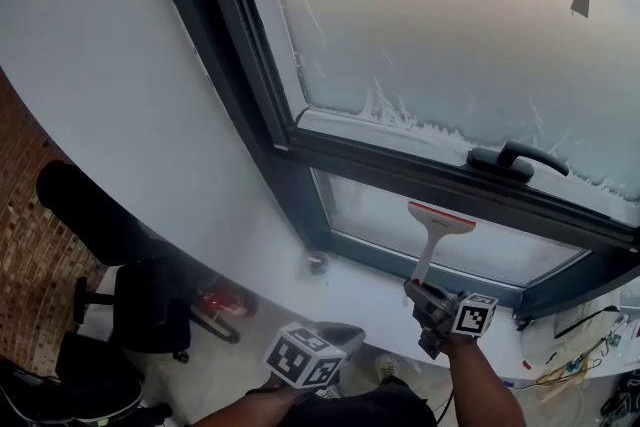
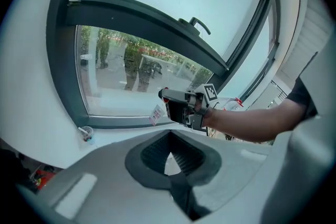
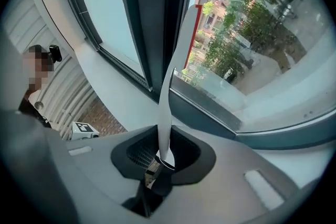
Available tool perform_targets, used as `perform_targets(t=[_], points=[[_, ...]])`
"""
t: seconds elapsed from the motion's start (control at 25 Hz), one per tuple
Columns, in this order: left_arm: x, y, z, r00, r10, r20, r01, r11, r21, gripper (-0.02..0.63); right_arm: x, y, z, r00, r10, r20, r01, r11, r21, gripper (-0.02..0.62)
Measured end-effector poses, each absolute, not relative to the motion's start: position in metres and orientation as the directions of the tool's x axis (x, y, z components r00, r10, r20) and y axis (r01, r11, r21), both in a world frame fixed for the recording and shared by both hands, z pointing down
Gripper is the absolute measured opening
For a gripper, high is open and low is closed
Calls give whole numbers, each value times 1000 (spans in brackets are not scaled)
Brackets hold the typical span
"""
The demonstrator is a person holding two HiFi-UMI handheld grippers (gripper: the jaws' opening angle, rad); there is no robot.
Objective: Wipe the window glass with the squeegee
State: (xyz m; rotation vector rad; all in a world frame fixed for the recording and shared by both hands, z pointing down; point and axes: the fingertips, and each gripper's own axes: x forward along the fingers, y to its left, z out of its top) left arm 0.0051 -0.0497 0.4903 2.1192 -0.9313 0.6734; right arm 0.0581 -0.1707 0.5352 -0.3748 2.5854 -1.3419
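The squeegee (image 1: 432,233) is held by its thin white handle between the fingers of the right gripper (image 3: 163,153), which are pinched on the handle's lower end. The handle is seen rising straight out of the closed jaws in the right gripper view. The squeegee's red-edged head is raised to the lower pane (image 1: 370,215) and lies near the top of that glass, just under the dark crossbar (image 1: 400,165) that separates it from the frosted upper pane (image 1: 450,35). Whether the blade is pressed onto the glass cannot be told. A black window handle (image 1: 518,158) is mounted on the crossbar, to the right of the squeegee. The left gripper (image 2: 169,159) is held low and well apart from the window, to the left of the right one; its fingers are drawn together with only a sliver of light between them, and nothing is gripped. A small cup (image 1: 317,262) is seen on the white sill (image 1: 345,293) at the pane's lower left corner, and a dark chair (image 1: 140,300) stands below on the left.
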Motion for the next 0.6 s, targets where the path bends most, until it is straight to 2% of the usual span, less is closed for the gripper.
perform_targets(t=[0.32,0.6], points=[[19,-54,476,625,-425,655,-763,-512,395,1,77,-179,504,-943,-320,-93,-120,585,-802,83],[9,-55,478,608,-454,651,-783,-477,399,0,82,-182,512,-944,-316,-97,-101,556,-825,84]])
